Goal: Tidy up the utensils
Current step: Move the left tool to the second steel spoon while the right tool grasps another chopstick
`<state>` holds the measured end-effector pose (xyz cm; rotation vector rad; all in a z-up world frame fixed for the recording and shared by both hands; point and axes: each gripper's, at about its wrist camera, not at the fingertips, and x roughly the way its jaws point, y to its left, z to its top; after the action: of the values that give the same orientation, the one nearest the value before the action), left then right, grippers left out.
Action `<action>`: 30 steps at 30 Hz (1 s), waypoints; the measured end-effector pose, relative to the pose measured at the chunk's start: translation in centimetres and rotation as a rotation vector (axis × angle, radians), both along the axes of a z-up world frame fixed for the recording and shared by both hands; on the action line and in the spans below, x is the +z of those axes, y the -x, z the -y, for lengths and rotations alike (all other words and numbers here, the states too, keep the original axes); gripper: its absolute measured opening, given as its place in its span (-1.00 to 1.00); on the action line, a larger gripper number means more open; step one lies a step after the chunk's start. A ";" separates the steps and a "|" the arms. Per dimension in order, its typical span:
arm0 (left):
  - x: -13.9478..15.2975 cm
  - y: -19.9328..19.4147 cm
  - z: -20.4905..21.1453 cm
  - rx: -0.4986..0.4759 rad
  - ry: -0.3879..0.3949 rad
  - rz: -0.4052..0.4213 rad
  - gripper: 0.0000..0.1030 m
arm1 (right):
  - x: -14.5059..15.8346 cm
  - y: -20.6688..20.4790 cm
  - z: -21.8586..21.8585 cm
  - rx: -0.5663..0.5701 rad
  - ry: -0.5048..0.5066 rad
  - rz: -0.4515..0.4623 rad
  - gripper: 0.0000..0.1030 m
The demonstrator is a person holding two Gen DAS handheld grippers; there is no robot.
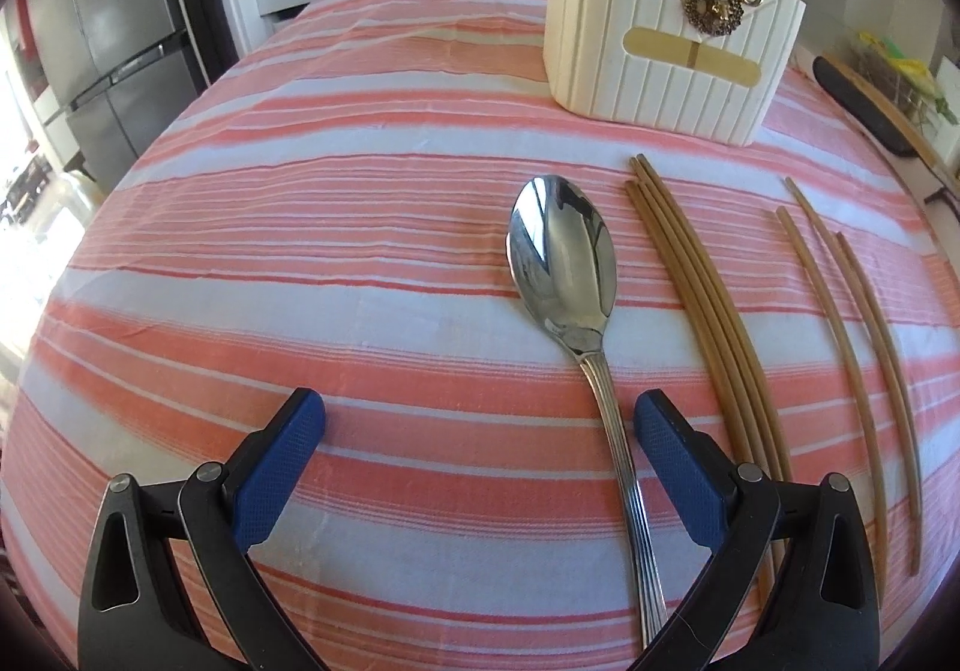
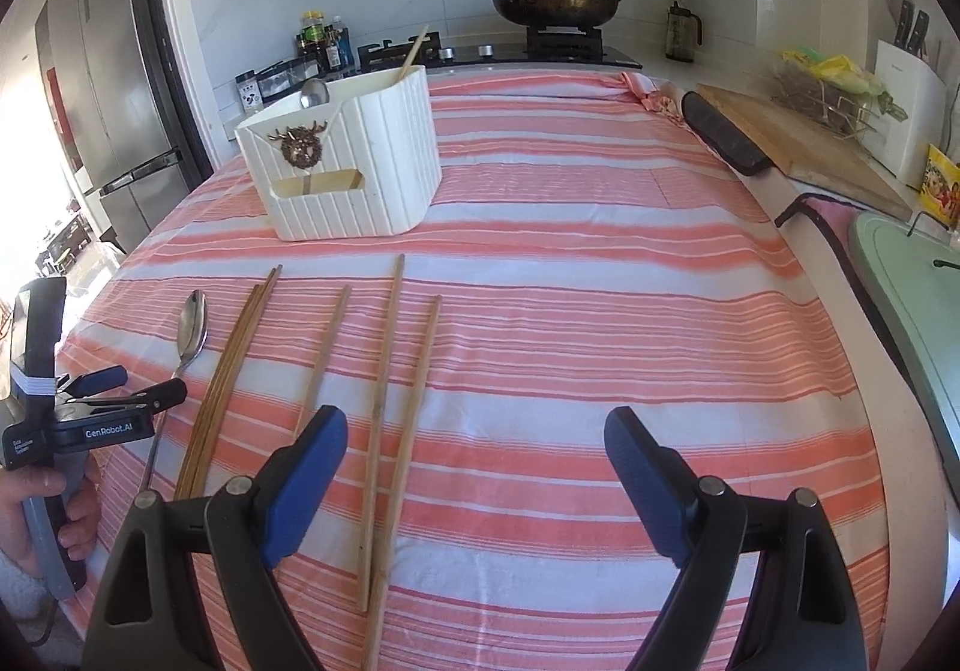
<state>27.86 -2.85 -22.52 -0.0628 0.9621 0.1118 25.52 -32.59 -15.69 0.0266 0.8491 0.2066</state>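
We hold our left tongs [image 1: 480,431] spread over the spoon [image 1: 564,251] handle, not pinching it; the spoon lies on the striped bench [image 1: 300,251] beside the chopsticks [image 1: 702,299]. Our right tongs [image 2: 477,449] hang spread, empty.

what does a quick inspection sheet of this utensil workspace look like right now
surface: striped tablecloth, lying flat
job's things: white utensil holder already holds a spoon and a chopstick; metal spoon and loose chopsticks lie on the cloth
clutter: nothing seen on the cloth
grippers: left gripper open astride the spoon handle; right gripper open, empty
cables: nothing seen
surroundings: lidded pan on stove, cutting board, fridge
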 end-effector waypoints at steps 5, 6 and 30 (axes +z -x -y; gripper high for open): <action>0.0 0.2 -0.2 -0.036 -0.004 -0.006 0.99 | -1.2 -1.1 -0.4 0.042 -0.022 -0.091 0.68; 0.1 0.2 -0.3 -0.043 -0.004 -0.010 0.99 | -1.3 -1.2 -0.5 0.049 -0.022 -0.098 0.64; 0.1 0.7 -2.3 -0.127 -0.018 -0.065 0.99 | -3.7 -2.5 -3.3 0.155 0.143 -0.255 -0.86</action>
<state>27.20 -0.51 -22.38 0.0187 1.0270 0.0056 28.03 -29.29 -19.40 -0.1499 1.1192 0.2911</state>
